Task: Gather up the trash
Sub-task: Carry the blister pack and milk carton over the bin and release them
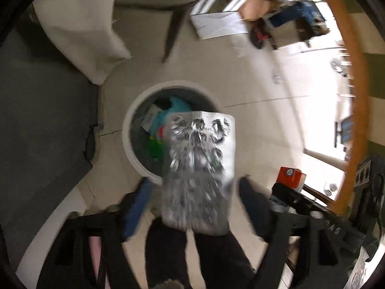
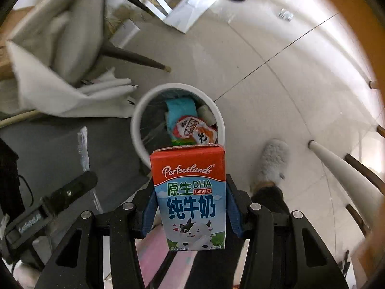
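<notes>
Both grippers point steeply down at a white round bin [image 2: 138,118] that stands on the tiled floor [image 2: 264,77], and the bin already holds some wrappers and a blue pack.

The left gripper [image 1: 192,204] has its jaws wide apart. A silver foil pack [image 1: 199,168] is between the 2 blue pads [image 1: 137,207], but there is a clear gap on each side, so nothing presses on it; I judge it is loose and dropping. In this blurred view the pack covers the near edge of the bin, so it seems to be over the rim and not yet well over the opening.

The right gripper [image 2: 191,207] is closed narrowly on a small milk carton [image 2: 190,197], with 1 blue pad flat on each side. The carton stands upright in the grip, and its top edge overlaps the near rim of the bin.

To do this step well, I would bring the carton further forward, until it is over the middle of the opening, before the jaws open. The carton is stiff and light, so it can bounce from the rim onto the floor. It is also wise to check that the foil pack lands inside.
</notes>
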A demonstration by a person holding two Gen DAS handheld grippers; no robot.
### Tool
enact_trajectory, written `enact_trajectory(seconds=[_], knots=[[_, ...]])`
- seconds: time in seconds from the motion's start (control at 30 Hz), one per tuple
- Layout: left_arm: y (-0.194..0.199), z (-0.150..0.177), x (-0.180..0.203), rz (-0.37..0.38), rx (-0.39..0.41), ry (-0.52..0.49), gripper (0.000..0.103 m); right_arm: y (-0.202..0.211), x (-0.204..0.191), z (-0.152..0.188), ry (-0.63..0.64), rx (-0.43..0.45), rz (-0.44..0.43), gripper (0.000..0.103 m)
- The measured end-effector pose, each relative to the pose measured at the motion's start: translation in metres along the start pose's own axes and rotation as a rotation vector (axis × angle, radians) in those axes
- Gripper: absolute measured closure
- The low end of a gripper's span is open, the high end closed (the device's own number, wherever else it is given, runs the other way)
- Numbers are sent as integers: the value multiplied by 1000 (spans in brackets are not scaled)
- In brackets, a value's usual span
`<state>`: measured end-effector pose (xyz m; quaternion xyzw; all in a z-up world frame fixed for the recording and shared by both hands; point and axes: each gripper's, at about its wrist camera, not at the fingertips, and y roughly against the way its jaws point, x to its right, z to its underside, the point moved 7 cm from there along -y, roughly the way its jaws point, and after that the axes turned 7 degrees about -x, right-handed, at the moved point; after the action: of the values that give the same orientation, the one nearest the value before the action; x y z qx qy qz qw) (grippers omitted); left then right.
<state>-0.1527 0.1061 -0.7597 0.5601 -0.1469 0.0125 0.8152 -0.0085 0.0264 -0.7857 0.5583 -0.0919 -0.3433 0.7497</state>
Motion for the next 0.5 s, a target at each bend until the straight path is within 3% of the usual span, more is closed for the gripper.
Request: enact_trajectory(seconds=[0.03, 0.1, 0.13, 0.17, 0.2, 0.23, 0.33, 0.5], knots=[[-10, -4, -7, -14, 0, 9, 1, -19, 1, -9, 7, -16, -19, 49], [-30, -11, -26, -50, 10, 28, 0, -51, 0, -21, 10, -49, -44, 49], [-37, -13, -33, -66, 16, 38, 0, -62, 0, -27, 11, -56, -57, 43], [-40, -16, -41, -84, 28, 48, 0, -73, 1, -31, 17, -60, -63, 34], [-42, -17, -45, -107, 41, 57, 0, -81, 2, -35, 25, -55, -62, 14], [-45, -18, -52, -137, 54, 64, 0, -89, 2, -38, 42, -43, -50, 5], [-46, -14, -69, -206, 80, 87, 0, -100, 6, -42, 90, -29, 51, 4], [-30, -1, -70, -242, 98, 93, 0, -93, 7, -36, 158, 13, 219, 4]])
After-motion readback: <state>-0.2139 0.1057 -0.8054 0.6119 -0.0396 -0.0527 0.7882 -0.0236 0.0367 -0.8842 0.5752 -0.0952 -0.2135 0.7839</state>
